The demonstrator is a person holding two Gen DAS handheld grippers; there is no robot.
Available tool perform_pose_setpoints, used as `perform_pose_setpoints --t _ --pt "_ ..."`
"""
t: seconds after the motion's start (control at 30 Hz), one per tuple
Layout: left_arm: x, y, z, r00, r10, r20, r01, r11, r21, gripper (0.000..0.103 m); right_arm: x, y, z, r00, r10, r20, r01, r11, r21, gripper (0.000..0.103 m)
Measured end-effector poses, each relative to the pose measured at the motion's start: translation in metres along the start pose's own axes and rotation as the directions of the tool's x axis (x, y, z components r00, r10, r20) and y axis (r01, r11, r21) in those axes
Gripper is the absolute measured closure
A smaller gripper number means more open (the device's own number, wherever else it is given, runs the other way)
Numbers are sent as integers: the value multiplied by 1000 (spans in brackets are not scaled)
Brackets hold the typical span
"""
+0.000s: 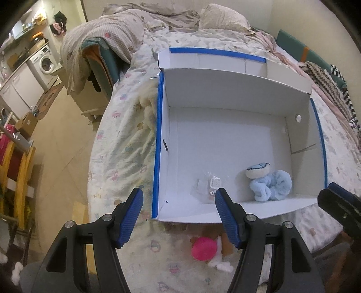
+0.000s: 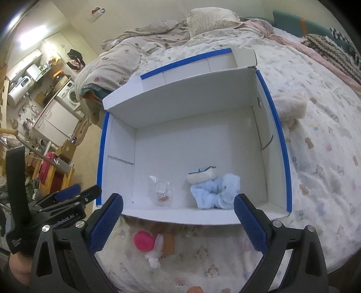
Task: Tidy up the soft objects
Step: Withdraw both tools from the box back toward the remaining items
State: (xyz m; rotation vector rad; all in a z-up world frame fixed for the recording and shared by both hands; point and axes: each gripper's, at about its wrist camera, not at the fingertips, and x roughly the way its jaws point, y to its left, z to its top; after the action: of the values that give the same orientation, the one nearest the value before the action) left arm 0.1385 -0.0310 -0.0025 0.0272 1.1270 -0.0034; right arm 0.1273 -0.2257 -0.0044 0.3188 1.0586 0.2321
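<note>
Blue plush (image 1: 269,186) already boxed ahead of both tongs; pink toy (image 2: 142,240) outside, below them — left gripper (image 1: 179,217), right gripper (image 2: 178,223) apart, empty.

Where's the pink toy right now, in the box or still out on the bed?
Still out: the pink toy lies on the bedspread just outside the white box's near wall, low in both wrist views, beside a small white plush.

We see a bed (image 1: 126,139) with a pale patterned sheet and rumpled pillows (image 2: 212,20). Beyond its left side, beige floor tiles (image 1: 65,139) lead to a washing machine (image 1: 46,63) under cream walls.
</note>
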Motion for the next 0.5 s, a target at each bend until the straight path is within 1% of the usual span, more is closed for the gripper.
perform_pose_setpoints --t 0.07,0.2,0.3,0.4,0.5 --pt "-4 2 -5 1000 -7 12 7 1000 3 40 0 1 -5 1000 -5 4 5 1000 -4 0" --pt "-8 10 -19 999 -50 11 50 999 -10 40 0 2 -17 1000 -2 5 2 1000 5 0" --pt "-8 17 -28 999 -47 17 47 999 -9 40 2 6 -26 1000 -7 3 7 1000 -12 0" --pt "-7 22 -38 999 -38 27 38 999 -13 40 3 9 -35 999 -28 23 28 999 -25 0" --pt "-2 29 -47 999 -48 22 49 998 -27 40 7 6 -44 999 -25 31 25 1000 -12 0"
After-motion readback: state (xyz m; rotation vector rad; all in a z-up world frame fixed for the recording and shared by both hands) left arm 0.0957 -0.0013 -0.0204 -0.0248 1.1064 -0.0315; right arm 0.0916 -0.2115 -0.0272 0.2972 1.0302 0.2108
